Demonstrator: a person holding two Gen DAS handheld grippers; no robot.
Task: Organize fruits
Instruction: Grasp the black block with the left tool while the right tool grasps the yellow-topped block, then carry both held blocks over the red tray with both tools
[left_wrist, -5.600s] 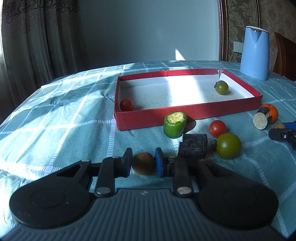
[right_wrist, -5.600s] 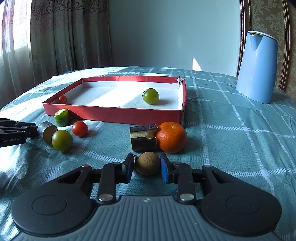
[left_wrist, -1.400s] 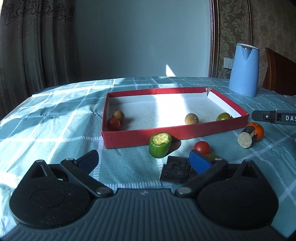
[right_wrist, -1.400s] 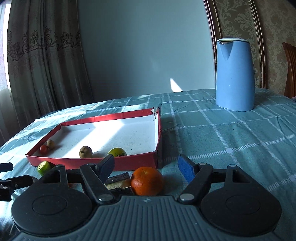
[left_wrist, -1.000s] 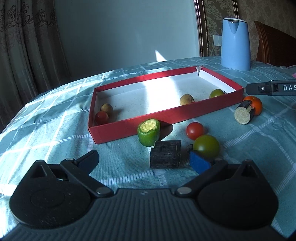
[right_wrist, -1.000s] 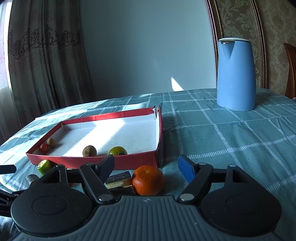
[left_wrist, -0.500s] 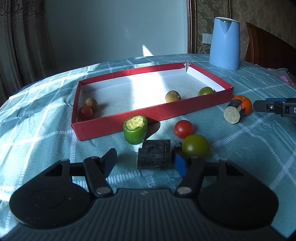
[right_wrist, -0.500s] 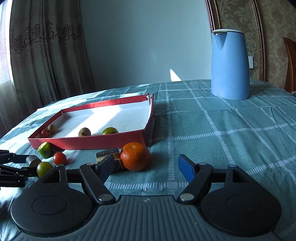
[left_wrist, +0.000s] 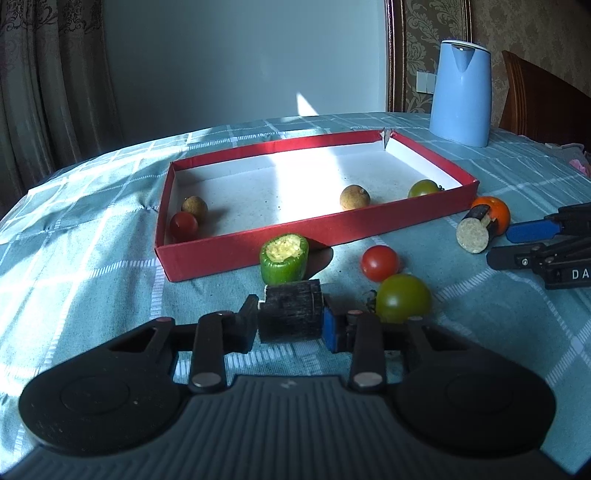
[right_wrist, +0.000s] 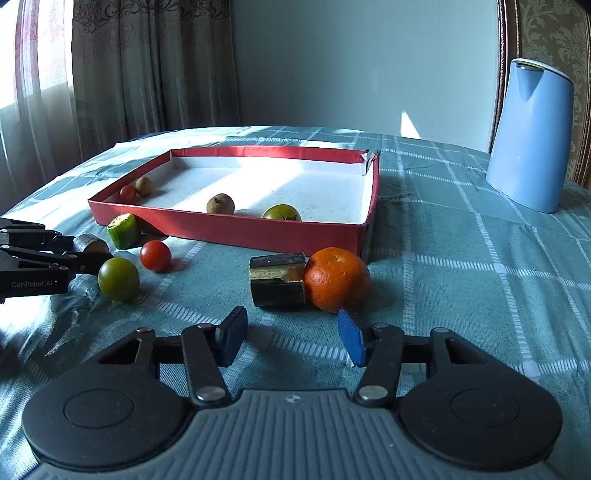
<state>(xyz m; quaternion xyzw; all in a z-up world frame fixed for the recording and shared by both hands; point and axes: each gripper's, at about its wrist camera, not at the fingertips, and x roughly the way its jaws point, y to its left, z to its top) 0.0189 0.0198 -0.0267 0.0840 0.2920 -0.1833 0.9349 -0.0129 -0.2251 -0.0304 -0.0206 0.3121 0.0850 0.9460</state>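
Two tomatoes (left_wrist: 391, 280) beside gripper (left_wrist: 290, 325), kettle (left_wrist: 461, 92) beyond.

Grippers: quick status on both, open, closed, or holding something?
Left gripper: closed on the dark cylinder piece.
Right gripper: open, empty, just short of the orange.

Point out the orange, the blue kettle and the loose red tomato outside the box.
orange (right_wrist: 337, 279): right wrist view, middle of its peel.
blue kettle (right_wrist: 527, 140): right wrist view, centre of its body.
red tomato (left_wrist: 379, 258): left wrist view, middle of its skin.
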